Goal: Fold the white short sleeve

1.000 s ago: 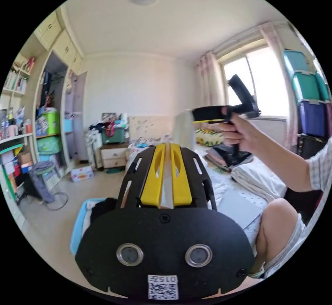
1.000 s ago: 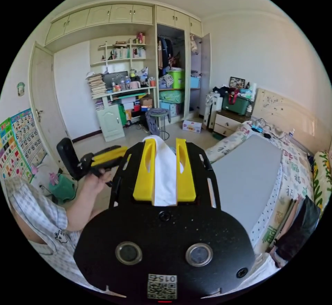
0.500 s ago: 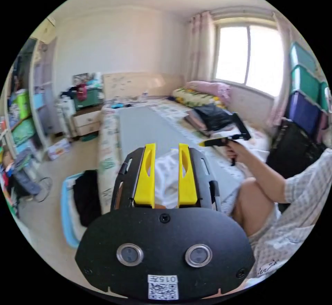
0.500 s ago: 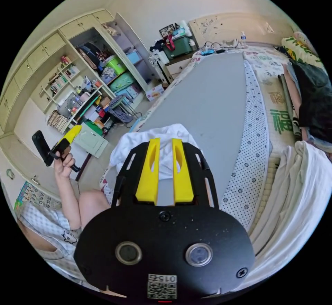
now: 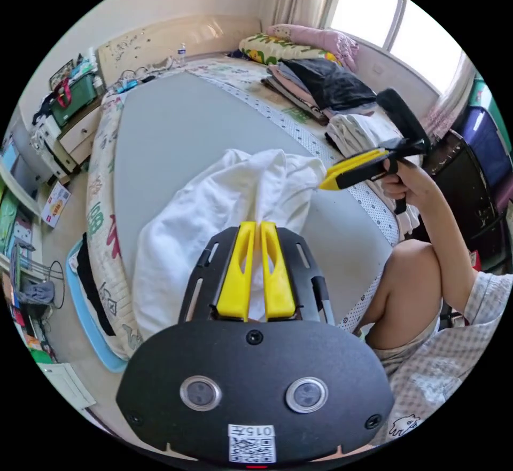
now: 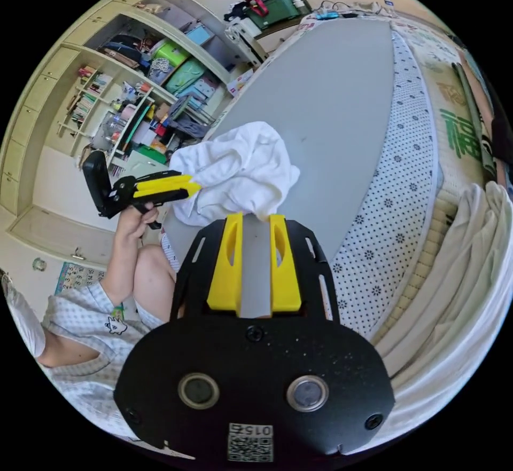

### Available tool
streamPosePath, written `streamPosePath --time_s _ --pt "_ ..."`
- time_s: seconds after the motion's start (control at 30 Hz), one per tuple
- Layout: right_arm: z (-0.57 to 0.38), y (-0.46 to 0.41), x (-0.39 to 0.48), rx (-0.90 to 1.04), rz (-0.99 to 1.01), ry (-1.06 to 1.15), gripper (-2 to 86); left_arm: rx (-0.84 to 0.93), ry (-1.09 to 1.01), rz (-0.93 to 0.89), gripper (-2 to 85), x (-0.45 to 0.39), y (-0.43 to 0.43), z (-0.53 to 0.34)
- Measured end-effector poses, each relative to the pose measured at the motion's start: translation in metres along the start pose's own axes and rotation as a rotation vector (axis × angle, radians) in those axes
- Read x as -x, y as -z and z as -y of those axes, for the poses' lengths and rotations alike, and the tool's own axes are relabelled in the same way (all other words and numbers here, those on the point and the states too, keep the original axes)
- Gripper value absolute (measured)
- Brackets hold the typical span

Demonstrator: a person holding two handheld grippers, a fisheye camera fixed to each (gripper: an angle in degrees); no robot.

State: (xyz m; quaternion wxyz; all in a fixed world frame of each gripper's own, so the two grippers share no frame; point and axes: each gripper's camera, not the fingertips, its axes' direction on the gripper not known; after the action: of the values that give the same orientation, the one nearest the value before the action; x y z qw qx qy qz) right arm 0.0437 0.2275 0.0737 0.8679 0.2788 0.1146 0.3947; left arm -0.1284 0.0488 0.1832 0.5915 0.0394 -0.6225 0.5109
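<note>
Two claws: the left claw (image 5: 255, 263) has its yellow jaws nearly together, pinching white cloth; the right claw (image 6: 254, 257), low centre of the right gripper view, stands narrowly parted, cloth only at its tips (grip unclear).
Shirt: the white short sleeve shirt (image 5: 224, 209) lies crumpled at mid-frame on the grey mat (image 5: 176, 124) covering the bed (image 6: 422, 134).
Handling: light, soft and limp, I judge; it will sag and bunch.
Hold: best taken at shoulder seams or hem corners.
Writing: green characters on the bed sheet (image 6: 459, 140), not read.
</note>
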Motion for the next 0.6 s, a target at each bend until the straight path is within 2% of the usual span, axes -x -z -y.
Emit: streamPosePath --time_s 0.1,0.17,0.27,0.37,0.43,0.5,0.57,0.6 --pt "-0.007 0.013 0.007 -0.107 0.065 0.076 2.4 -0.211 0.161 0.060 1.0 0.030 0.054 -0.029" --pt "-0.021 0.039 0.012 -0.246 0.227 0.139 0.9 -0.363 0.320 0.210 1.1 0.052 0.099 -0.068" --pt "-0.039 0.059 0.012 -0.380 0.361 0.191 0.1 -0.351 0.404 0.450 2.5 0.070 0.125 -0.103" --pt "-0.046 0.066 0.015 -0.443 0.321 0.190 -0.2 -0.275 0.439 0.532 7.1 0.088 0.126 -0.117" --pt "-0.049 0.070 0.014 -0.476 0.316 0.179 -0.2 -0.326 0.405 0.508 8.5 0.084 0.133 -0.119" --pt "-0.055 0.076 0.010 -0.517 0.346 0.179 -0.2 -0.403 0.282 0.390 8.5 0.072 0.136 -0.117" --pt "-0.061 0.083 0.009 -0.561 0.376 0.183 -0.1 -0.386 0.077 0.083 8.0 0.060 0.121 -0.101" --pt "-0.060 0.084 0.010 -0.561 0.378 0.188 0.0 -0.364 0.050 0.031 8.5 0.058 0.116 -0.095"
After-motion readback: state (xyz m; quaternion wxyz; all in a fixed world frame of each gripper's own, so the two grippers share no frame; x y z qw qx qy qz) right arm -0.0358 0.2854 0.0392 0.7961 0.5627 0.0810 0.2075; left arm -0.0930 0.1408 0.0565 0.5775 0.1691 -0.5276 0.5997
